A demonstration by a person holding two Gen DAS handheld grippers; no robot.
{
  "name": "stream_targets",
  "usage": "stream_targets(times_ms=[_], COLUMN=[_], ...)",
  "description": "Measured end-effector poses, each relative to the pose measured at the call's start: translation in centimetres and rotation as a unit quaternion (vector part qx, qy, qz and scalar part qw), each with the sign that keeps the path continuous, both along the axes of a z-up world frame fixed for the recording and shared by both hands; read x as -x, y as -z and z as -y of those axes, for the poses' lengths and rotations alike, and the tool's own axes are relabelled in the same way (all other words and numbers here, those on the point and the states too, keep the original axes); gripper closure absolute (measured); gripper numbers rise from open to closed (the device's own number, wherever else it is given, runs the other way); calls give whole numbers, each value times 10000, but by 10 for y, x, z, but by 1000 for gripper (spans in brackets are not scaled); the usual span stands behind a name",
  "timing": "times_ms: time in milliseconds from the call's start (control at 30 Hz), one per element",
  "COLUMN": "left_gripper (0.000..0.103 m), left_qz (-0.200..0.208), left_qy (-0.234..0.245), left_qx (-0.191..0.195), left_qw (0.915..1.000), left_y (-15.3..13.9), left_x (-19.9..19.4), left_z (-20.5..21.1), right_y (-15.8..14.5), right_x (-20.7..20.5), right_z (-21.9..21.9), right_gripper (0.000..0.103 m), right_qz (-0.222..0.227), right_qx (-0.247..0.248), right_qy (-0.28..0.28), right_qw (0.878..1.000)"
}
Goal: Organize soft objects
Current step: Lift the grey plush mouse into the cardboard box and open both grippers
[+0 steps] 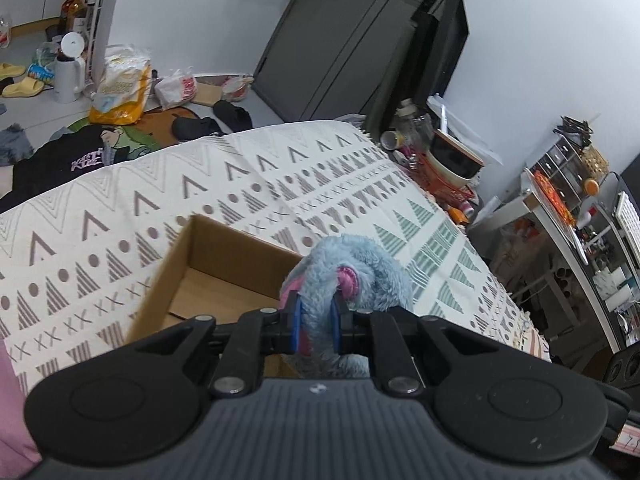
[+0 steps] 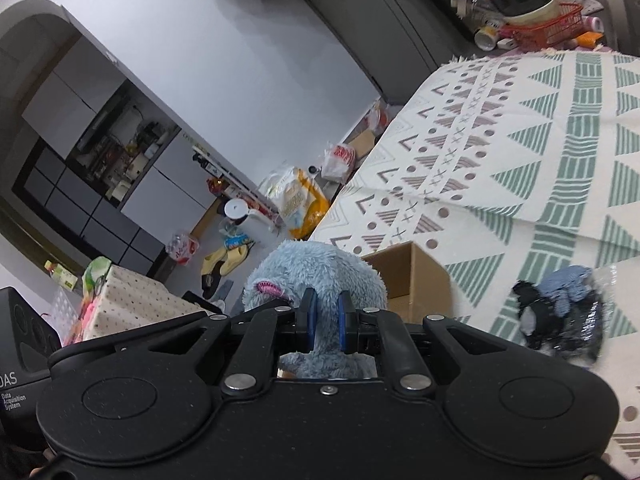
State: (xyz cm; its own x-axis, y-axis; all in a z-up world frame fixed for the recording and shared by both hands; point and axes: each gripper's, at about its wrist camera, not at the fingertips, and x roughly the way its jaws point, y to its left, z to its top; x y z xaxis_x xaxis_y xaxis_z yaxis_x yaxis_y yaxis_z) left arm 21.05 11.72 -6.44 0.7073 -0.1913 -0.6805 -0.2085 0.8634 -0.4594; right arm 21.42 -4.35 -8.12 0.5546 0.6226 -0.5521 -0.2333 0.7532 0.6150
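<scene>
Holding: both grippers, left (image 1: 316,322) and right (image 2: 326,320), jaws closed on plush (image 1: 352,276)
Place: plush above box (image 1: 224,276) on bed (image 1: 360,184)
Handling: probably light, soft; grip thick fur folds

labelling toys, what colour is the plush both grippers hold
Light blue plush with pink patches, clearest in the left wrist view.

Fluffy blue plush toy (image 1: 352,276) above open cardboard box (image 1: 208,264)

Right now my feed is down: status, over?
Left gripper and right gripper both shut on blue plush toy. Open cardboard box alongside. Nothing blocking.
</scene>
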Motion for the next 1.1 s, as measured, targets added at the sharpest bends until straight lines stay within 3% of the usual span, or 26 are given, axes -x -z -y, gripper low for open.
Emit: stream_targets(times_ms=[467, 700, 967, 1100], left_gripper=[91, 91, 91, 90], left_qz=[-443, -657, -713, -755], left_qy=[-154, -169, -180, -226], left_qx=[-156, -138, -446, -520], left_qw=[9988, 9976, 9963, 9955], left_y=[49, 73, 77, 79], left_x=[-17, -29, -36, -39], left_z=[-52, -59, -55, -54], right_y=[45, 63, 70, 74], right_x=[-15, -23, -26, -28], right_z=[-61, -68, -72, -70], right_gripper=[92, 92, 92, 85], right_qz=[-366, -486, -540, -631], right_qx=[390, 539, 506, 431], right_qy=[-291, -308, -322, -338], right_qw=[9981, 9969, 9967, 9965])
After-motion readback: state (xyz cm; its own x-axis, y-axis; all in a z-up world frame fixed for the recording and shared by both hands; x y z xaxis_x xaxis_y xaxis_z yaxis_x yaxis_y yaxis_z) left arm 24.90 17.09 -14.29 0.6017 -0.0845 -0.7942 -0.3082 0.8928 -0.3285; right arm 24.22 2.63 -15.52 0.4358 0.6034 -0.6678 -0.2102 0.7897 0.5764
